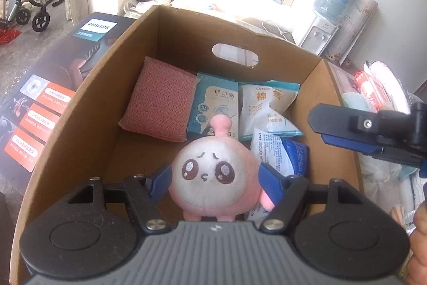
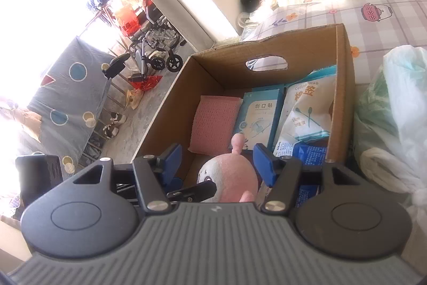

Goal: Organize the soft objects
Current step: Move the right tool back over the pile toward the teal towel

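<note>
Round pink-and-white plush toy point(image 1: 213, 172) clamped in left gripper point(image 1: 215, 179), suspended over open brown cardboard box point(image 1: 88, 114), presumably for deposit beside pink sponge point(image 1: 160, 108). Right gripper point(image 2: 217, 164) unclenched, grasping nothing, clear of plush.

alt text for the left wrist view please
The left gripper holds a pink and white plush toy over an open cardboard box containing a pink sponge and several packets, with the right gripper at the right edge.

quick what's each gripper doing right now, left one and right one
Left gripper: closed on the pink plush toy, held over the cardboard box.
Right gripper: open, holding nothing.
</note>
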Demonstrator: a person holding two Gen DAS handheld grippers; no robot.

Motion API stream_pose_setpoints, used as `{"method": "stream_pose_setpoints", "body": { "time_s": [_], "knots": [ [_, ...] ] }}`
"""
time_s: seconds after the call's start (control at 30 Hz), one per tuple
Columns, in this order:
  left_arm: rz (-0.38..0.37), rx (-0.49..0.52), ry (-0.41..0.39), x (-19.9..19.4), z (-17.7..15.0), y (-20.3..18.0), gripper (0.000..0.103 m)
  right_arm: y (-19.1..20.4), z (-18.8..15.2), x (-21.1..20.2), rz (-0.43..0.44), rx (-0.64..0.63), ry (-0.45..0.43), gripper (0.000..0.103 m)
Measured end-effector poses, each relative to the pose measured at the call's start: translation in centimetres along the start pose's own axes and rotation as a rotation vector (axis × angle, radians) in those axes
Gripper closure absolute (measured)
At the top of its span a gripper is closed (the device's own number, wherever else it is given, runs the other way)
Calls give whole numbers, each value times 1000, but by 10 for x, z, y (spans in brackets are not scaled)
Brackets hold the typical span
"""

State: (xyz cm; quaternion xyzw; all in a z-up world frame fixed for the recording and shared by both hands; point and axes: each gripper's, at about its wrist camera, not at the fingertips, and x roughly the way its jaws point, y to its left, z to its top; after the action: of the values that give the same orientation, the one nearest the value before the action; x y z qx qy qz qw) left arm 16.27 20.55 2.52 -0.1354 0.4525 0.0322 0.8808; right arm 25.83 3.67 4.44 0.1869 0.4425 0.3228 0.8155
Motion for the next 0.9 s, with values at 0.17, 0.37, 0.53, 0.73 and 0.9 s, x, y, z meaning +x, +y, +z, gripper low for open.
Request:
{"method": "stream_pose_setpoints", "body": {
  "time_s": [0.17, 0.37, 0.53, 0.73, 0.9],
  "knots": [
    [-27, 92, -71, -27, 3, -38, 30, -24, -7, -53, -2, 36, -71, 42],
    [-175, 254, -129, -46, 3, -126, 26, -74, -15, -146, -98, 59, -194, 39],
    [-289, 323, -55, -24, 3, -208, 26, -132, -22, -226, -222, 66, -300, 38],
    [-323, 373, 105, 31, 1, -299, 26, -202, -26, -281, -388, -54, -345, 34],
    [-298, 347, 219, 77, 12, -348, 26, -245, -17, -264, -483, -257, -245, 22]
  ]
}}
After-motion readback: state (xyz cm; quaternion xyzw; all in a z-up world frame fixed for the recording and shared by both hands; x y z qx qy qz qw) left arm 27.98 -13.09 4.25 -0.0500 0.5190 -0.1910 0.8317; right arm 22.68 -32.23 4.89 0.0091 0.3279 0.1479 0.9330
